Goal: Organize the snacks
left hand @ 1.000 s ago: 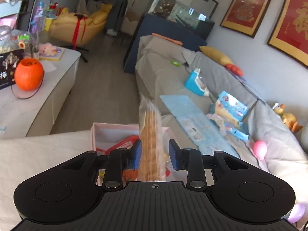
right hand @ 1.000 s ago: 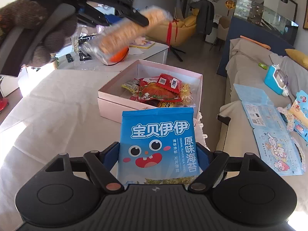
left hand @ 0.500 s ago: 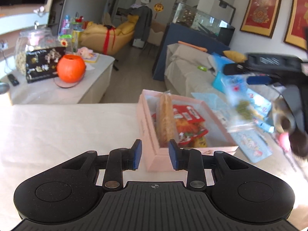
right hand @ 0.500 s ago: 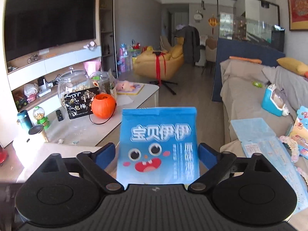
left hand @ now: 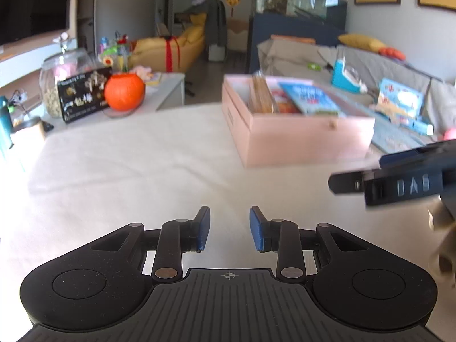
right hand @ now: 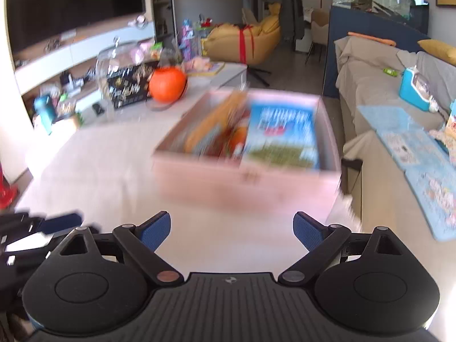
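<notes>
A pink box (left hand: pixel 299 136) stands on the white table at the right, also in the blurred right wrist view (right hand: pixel 248 179). In it lie a long cracker pack (left hand: pixel 260 95) at the left (right hand: pixel 216 125), red snack packs in the middle, and a blue seaweed bag (left hand: pixel 310 98) at the right (right hand: pixel 282 134). My left gripper (left hand: pixel 229 229) is open and empty, low over the table, well short of the box. My right gripper (right hand: pixel 231 229) is wide open and empty, in front of the box; it also shows at the right edge of the left wrist view (left hand: pixel 399 179).
An orange pumpkin bucket (left hand: pixel 124 91), a black box (left hand: pixel 84 94) and a glass jar (left hand: pixel 64 77) stand on a side table at the far left. A grey sofa (left hand: pixel 356 65) with blue toys lies right of the table. A yellow armchair (right hand: pixel 245 40) is far back.
My left gripper let go of the cracker pack in the box and drew back. My right gripper let go of the blue seaweed bag in the box and drew back, now wide open.
</notes>
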The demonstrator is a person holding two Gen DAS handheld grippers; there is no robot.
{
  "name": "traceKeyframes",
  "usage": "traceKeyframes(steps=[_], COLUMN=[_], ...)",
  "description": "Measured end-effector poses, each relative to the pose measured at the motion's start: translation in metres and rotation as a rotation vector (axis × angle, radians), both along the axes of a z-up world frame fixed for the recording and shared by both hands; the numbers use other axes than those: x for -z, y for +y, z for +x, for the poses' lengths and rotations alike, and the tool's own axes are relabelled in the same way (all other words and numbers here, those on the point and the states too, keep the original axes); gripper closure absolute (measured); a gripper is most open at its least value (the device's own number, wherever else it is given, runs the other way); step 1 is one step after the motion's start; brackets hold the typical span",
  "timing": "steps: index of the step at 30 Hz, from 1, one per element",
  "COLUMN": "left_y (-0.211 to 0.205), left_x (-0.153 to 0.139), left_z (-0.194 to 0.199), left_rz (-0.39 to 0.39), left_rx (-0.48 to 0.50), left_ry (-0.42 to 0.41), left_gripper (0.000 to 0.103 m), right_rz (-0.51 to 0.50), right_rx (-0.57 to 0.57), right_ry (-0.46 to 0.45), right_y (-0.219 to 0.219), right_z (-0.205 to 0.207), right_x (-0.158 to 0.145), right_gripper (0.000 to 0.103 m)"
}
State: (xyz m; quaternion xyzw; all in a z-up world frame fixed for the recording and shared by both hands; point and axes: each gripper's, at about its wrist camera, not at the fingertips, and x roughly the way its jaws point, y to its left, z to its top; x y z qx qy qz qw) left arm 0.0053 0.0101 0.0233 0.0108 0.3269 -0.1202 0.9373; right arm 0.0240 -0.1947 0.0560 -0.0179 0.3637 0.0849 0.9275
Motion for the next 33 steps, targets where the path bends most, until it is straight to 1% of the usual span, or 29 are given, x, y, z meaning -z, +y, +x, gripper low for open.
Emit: traceKeyframes(steps=[1,2,4,6,7,8,10,12,14,17,20,33], left_y=[-0.002,-0.004,-0.008,-0.007,-0.007,-0.007,-0.012,-0.016,-0.021,-0.027,-0.029,-0.030], left_x=[0.008,0.010,0.011,0.013,0.013,0.014,0.014,0.014,0.014,0.013,0.014,0.013], left_z=[0.000,-0.004,-0.006,-0.007,-0.007,-0.006,-0.007,-0.008,-0.009,-0.012,-0.013,-0.013], left_rz=[0.001,0.006,0.031,0.002,-0.004,-0.006,0.013,0.023,0.017,0.032,0.035,0.040], left_rx=[-0.007,-0.010,-0.017,-0.040,-0.046,-0.054,-0.063,-0.066,-0.057,-0.037,-0.037,-0.038], left_ry=[0.024,-0.010,-0.015,-0.008,-0.007,-0.007,-0.013,-0.014,-0.012,-0.019,-0.021,-0.023], left_gripper=[0.067,0.067,0.066,0.066,0.066,0.065,0.065,0.064,0.061,0.061,0.061,0.061], right_rz=[-0.020,-0.034,-0.050,-0.037,-0.022,-0.025,-0.040,-0.028,-0.032,-0.033,-0.023,-0.022], right_rx=[0.008,0.018,0.046,0.079,0.084,0.093,0.107,0.131,0.136,0.120,0.099,0.106], right_ry=[0.011,0.017,0.033,0.062,0.052,0.041,0.037,0.042,0.041,0.029,-0.033,-0.039], right_y=[0.005,0.007,0.008,0.002,-0.001,-0.004,-0.005,-0.008,-0.008,-0.010,-0.013,-0.012], right_z=[-0.008,-0.012,-0.017,-0.016,-0.018,-0.019,-0.022,-0.022,-0.021,-0.021,-0.028,-0.028], right_x=[0.010,0.018,0.030,0.038,0.039,0.040,0.042,0.042,0.042,0.043,0.048,0.048], right_gripper=[0.009,0.009,0.009,0.008,0.008,0.008,0.003,0.000,0.000,0.000,0.000,0.000])
